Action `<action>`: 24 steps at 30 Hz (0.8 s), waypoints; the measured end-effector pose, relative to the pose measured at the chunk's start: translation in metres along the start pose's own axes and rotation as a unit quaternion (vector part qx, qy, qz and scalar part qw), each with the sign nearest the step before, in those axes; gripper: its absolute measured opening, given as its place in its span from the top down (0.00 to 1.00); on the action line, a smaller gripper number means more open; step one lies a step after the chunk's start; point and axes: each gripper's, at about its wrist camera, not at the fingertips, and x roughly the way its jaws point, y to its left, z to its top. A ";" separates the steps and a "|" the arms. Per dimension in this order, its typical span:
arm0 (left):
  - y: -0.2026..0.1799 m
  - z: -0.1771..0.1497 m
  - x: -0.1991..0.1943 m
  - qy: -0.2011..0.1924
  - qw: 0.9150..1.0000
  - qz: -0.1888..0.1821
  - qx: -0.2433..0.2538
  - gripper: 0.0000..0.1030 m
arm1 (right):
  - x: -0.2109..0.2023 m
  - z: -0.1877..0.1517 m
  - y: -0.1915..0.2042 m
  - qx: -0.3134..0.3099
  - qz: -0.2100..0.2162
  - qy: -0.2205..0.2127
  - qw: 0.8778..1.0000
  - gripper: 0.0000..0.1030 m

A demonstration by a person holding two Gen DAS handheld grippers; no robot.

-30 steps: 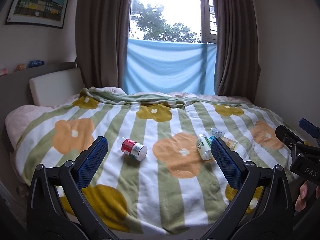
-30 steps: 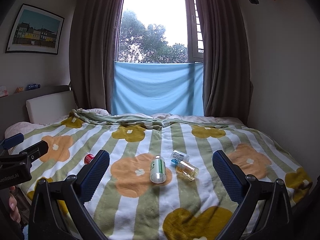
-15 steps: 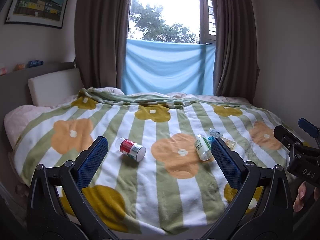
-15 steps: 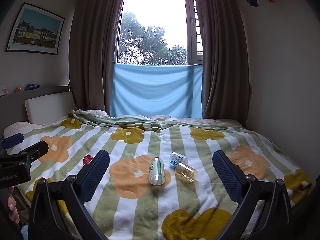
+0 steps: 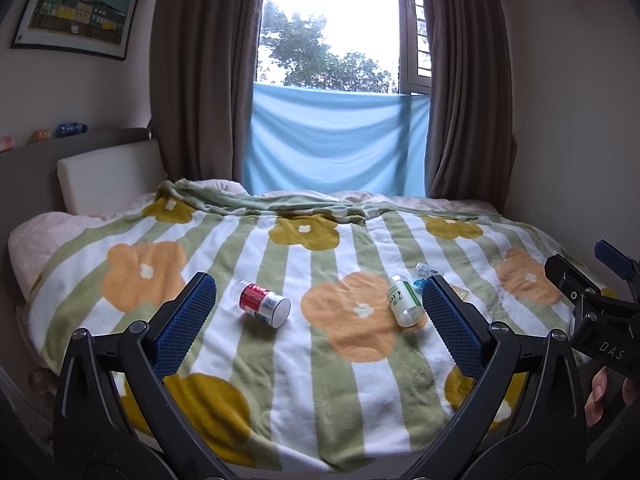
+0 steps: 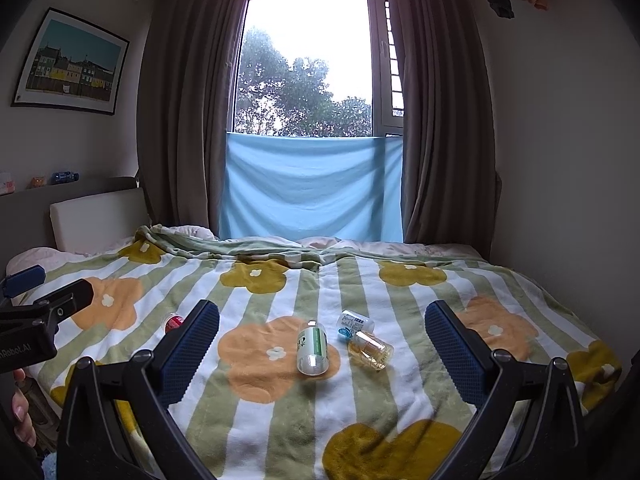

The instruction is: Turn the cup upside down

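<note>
A: Which one is the cup? I count four small containers lying on the blanket [image 6: 400,392].

B: My guess is the clear amber-tinted one [image 6: 370,350] — in the right wrist view it lies on its side at about 5 o'clock from the blue-labelled little bottle [image 6: 352,324], touching or nearly touching it, with the green-labelled bottle [image 6: 312,346] just beside it at 9 o'clock. In the left view it is mostly hidden behind the right pad.

A: And the grippers?

B: The right gripper [image 6: 322,344] has its jaws spread wide, holding nothing; the left gripper [image 5: 316,314] is the same, wide and empty, with the red-labelled bottle [image 5: 265,304] between its pads further off.

A: How would the cup handle?

B: Light, I'd judge, stiff and smooth-walled — likely to roll on soft fleece or slip if pinched near the rim. I'd take it across the middle of the body, square to its axis, then turn it mouth-down. The plush bedding may let it tip once released.
</note>
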 end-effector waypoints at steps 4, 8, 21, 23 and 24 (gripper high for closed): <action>0.001 -0.001 -0.003 -0.001 1.000 0.000 0.000 0.00 | 0.000 0.002 0.001 -0.001 -0.001 -0.001 1.000 0.00; 0.002 0.001 -0.003 -0.001 1.000 -0.001 0.000 0.00 | 0.000 0.003 0.001 -0.001 -0.001 -0.002 1.000 0.00; 0.000 0.001 -0.002 0.000 1.000 0.000 -0.001 0.00 | 0.000 0.007 0.003 -0.001 -0.002 -0.004 1.000 0.00; 0.001 0.002 0.000 0.002 1.000 0.000 -0.001 0.00 | 0.000 0.007 0.004 -0.001 -0.002 -0.003 1.000 0.00; 0.001 0.003 0.001 0.004 1.000 0.000 -0.002 0.00 | 0.001 0.008 0.004 -0.001 -0.002 -0.003 1.000 0.00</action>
